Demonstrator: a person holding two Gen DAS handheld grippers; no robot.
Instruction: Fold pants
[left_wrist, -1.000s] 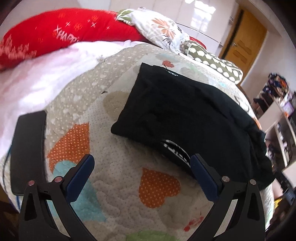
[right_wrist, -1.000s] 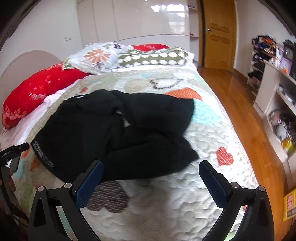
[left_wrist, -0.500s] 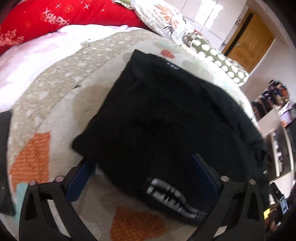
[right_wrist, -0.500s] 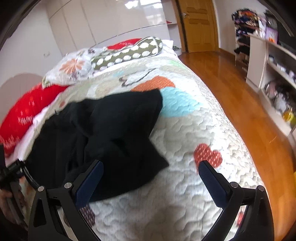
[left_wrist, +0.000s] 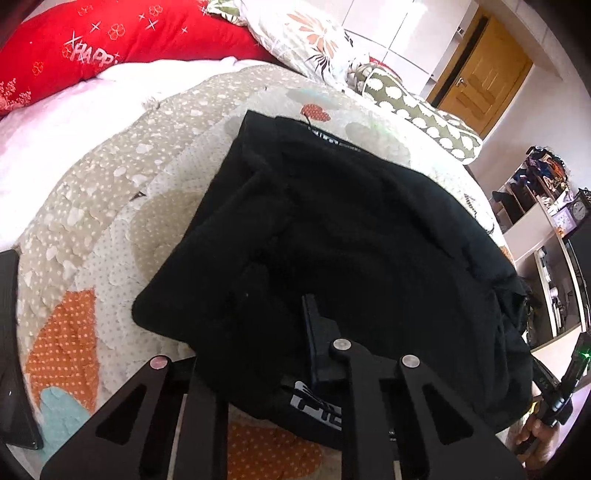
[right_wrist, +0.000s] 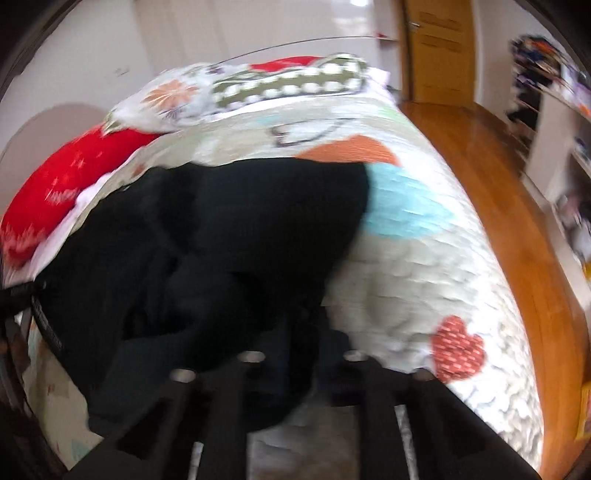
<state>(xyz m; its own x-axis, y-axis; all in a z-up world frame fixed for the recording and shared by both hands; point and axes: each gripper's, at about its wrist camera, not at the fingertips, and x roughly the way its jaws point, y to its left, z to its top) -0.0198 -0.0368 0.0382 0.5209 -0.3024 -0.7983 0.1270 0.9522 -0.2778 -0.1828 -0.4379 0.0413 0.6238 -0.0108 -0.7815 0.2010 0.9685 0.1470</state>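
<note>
Black pants (left_wrist: 351, 229) lie crumpled on the quilted bed, the waistband with white lettering (left_wrist: 317, 406) nearest the left wrist camera. My left gripper (left_wrist: 295, 314) is closing its jaws on a bunched fold of the pants by that waistband; one finger is buried under the cloth. In the blurred right wrist view the pants (right_wrist: 240, 229) spread across the bed's left half. My right gripper (right_wrist: 299, 332) is closing its jaws on the pants' near edge, with black cloth pinched between the fingers.
The heart-patterned quilt (left_wrist: 92, 221) covers the bed. A red pillow (left_wrist: 110, 40) and a floral pillow (left_wrist: 306, 40) lie at the head. A wooden floor (right_wrist: 517, 221) and shelves (left_wrist: 546, 229) flank the bed's right side. A flat black object (left_wrist: 11, 332) rests at the left edge.
Both grippers moved forward and down onto the pants, and their jaws went from wide open to closed on the cloth. The right wrist view has become blurred.
</note>
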